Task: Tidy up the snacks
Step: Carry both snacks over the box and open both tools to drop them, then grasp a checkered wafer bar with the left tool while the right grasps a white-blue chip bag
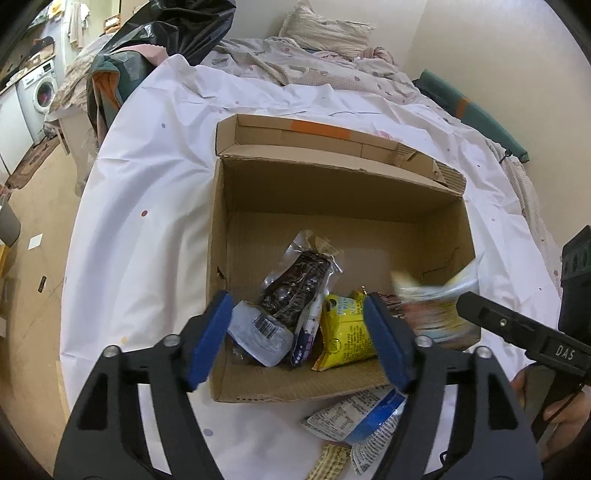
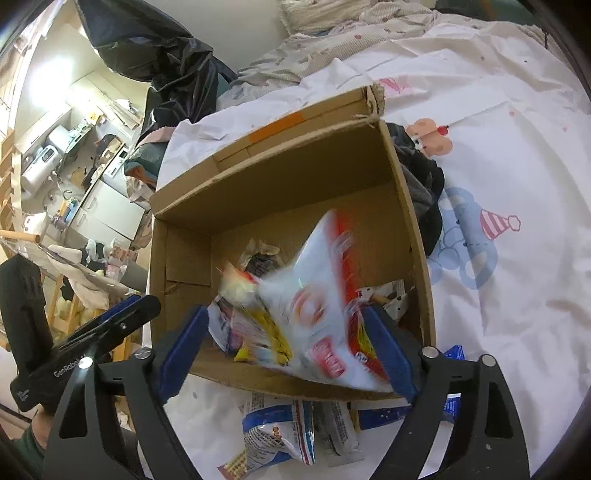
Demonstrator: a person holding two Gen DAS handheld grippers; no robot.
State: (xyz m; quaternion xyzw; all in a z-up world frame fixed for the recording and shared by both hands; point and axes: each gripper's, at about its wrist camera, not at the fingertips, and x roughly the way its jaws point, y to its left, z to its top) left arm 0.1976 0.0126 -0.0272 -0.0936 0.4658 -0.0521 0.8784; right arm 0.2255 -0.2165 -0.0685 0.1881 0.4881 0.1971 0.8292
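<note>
An open cardboard box (image 1: 221, 229) sits on a white sheet and also shows in the right wrist view (image 2: 417, 229). Inside lie a dark vacuum-packed snack (image 1: 295, 284) and a yellow packet (image 1: 345, 336). My left gripper (image 1: 299, 339) is open and empty above the box's near edge. My right gripper (image 2: 291, 350) is open; a blurred white and red snack bag (image 2: 325, 310) is between its fingers, falling into the box. It shows blurred in the left wrist view (image 1: 436, 306). Blue and white packets (image 2: 280, 432) lie on the sheet before the box.
The bed has a white patterned sheet (image 1: 147, 177), a rumpled quilt and a pillow (image 1: 325, 33) at the far end. A black plastic bag (image 1: 177, 29) stands at the left. Dark clothing (image 2: 424, 184) lies beside the box's right wall. A washing machine (image 1: 40, 92) stands far left.
</note>
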